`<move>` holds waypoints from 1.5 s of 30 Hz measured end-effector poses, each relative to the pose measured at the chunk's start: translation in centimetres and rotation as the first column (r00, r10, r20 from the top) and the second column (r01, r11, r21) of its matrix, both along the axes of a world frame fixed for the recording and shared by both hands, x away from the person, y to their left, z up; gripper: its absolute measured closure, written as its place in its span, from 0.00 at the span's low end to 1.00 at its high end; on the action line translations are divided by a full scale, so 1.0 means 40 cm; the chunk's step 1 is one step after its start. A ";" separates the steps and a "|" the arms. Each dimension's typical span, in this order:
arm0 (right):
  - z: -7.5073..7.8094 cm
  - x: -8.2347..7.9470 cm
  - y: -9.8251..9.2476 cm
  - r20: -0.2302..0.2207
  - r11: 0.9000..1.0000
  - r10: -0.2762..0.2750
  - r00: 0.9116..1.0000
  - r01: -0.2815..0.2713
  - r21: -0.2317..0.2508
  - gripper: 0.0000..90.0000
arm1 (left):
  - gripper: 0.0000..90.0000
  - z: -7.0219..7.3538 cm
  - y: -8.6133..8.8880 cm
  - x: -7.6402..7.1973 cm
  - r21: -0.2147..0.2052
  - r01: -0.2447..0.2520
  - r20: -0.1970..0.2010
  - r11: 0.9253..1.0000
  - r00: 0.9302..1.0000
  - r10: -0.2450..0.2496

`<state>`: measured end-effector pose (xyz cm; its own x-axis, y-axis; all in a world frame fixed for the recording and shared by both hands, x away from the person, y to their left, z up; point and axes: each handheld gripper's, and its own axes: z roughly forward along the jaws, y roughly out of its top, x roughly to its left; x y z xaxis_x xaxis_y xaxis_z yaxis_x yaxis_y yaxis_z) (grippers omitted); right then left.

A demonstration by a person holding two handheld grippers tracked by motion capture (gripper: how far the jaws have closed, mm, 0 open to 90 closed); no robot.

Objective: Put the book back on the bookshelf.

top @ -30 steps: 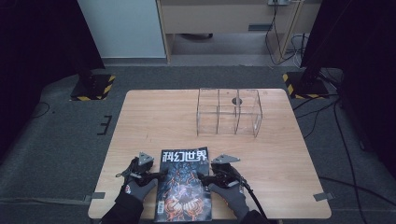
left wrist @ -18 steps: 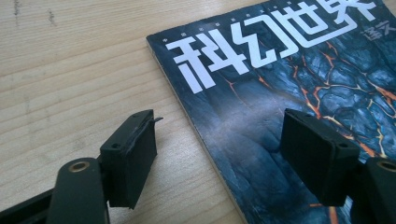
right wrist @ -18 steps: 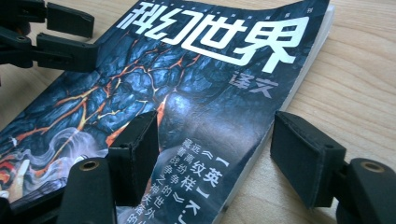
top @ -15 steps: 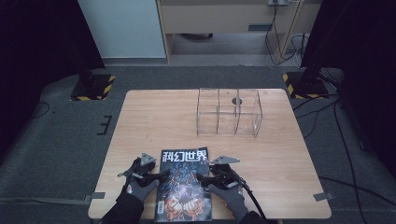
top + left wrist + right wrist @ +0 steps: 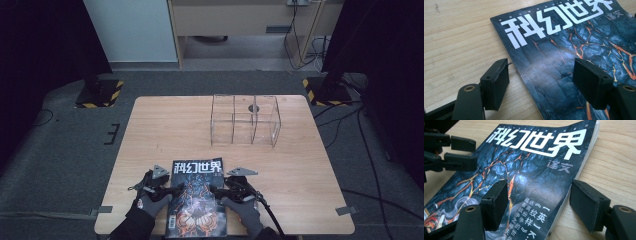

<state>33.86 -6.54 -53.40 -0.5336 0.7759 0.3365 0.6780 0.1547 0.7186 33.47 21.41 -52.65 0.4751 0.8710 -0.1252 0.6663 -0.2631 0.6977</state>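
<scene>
A magazine (image 5: 197, 195) with a dark blue and orange cover and white title lies flat at the table's front middle. My left gripper (image 5: 167, 189) sits at its left edge and my right gripper (image 5: 220, 189) at its right edge, each in a gloved hand. In the left gripper view, the left gripper (image 5: 541, 70) is open astride the magazine's (image 5: 564, 57) left edge, one jaw over the wood, one over the cover; its jaws have just been closing a little. The right gripper (image 5: 537, 192) is open astride the right edge of the magazine (image 5: 529, 170). The left gripper (image 5: 465, 151) shows across the cover.
A clear plastic box (image 5: 245, 120) with three compartments stands at the table's back right, with a small dark round spot (image 5: 253, 108) at its top. Bare wood (image 5: 165, 130) lies between box and magazine. Yellow-black striped stand bases (image 5: 100, 94) rest on the floor behind.
</scene>
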 end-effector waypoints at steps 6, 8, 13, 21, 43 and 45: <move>-0.001 -0.002 0.001 -0.005 1.000 -0.015 1.000 0.015 0.017 0.33 | 0.32 0.000 -0.006 -0.002 0.000 0.014 0.000 1.000 1.000 -0.014; -0.001 -0.003 0.001 -0.008 1.000 -0.018 1.000 0.018 0.017 0.33 | 0.32 0.000 -0.006 -0.004 0.000 0.014 -0.001 1.000 1.000 -0.014; -0.001 -0.006 0.005 -0.006 0.999 -0.031 1.000 0.031 0.016 0.33 | 0.32 0.000 -0.010 -0.006 -0.001 0.023 0.000 1.000 1.000 -0.023; -0.006 0.000 -0.009 -0.055 0.992 -0.057 0.997 0.063 0.109 0.32 | 0.31 0.000 -0.010 -0.006 -0.006 0.021 -0.002 1.000 1.000 -0.021; 0.016 -0.003 -0.031 -0.092 0.960 -0.068 0.993 0.090 0.266 0.32 | 0.30 -0.001 -0.009 -0.006 -0.019 0.010 -0.002 1.000 1.000 -0.010; 0.028 -0.006 -0.027 -0.072 0.956 -0.052 0.996 0.071 0.286 0.32 | 0.30 -0.001 -0.009 -0.006 -0.021 0.009 -0.002 1.000 1.000 -0.009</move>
